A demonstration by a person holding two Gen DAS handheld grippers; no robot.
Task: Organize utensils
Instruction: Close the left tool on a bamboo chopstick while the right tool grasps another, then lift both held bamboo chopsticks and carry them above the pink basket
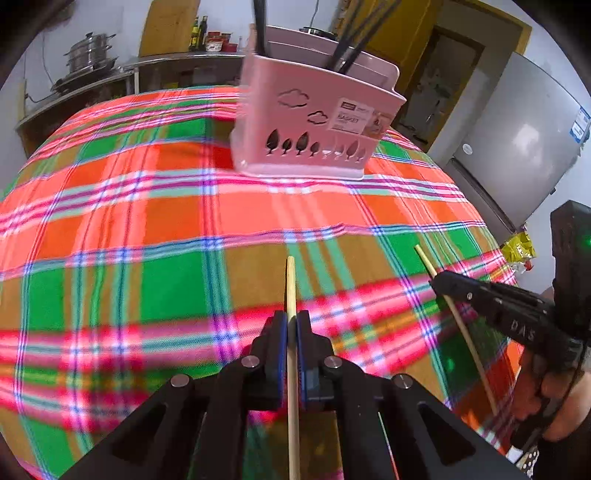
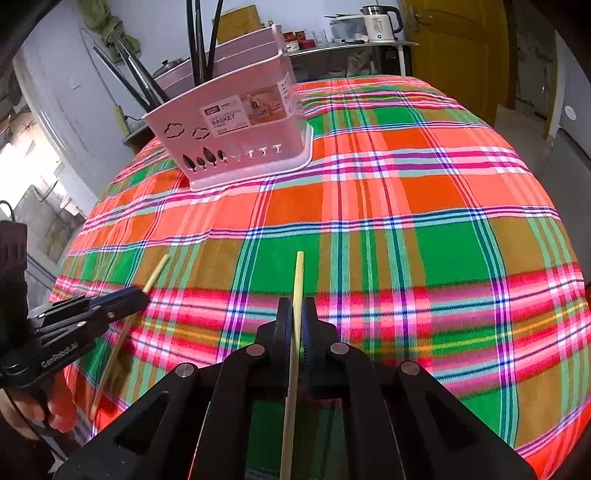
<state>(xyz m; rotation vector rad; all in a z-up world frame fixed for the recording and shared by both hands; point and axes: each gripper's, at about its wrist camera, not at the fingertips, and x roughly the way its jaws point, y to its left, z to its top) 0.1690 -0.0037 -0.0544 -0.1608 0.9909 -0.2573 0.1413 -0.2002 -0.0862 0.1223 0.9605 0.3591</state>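
My left gripper [image 1: 291, 321] pinches a pale wooden chopstick [image 1: 291, 280], its blue pads pressed against the thin round stick. My right gripper [image 2: 295, 310] clamps a second chopstick [image 2: 297, 277] the same way. Both hover over a woven plaid tablecloth [image 1: 166, 229] in orange, green and pink. Farther back stands a glossy pink plastic basket [image 1: 314, 122] with cloud and tree cut-outs, holding dark utensils [image 1: 259, 26]. A grey fridge [image 1: 517, 147] stands beside the table.

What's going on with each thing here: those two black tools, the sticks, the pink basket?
Left tool: shut on a chopstick.
Right tool: shut on a chopstick.
Left chopstick: gripped, tip pointing forward.
Right chopstick: gripped, tip pointing forward.
Pink basket: upright on the plaid cloth, dark utensils standing inside.
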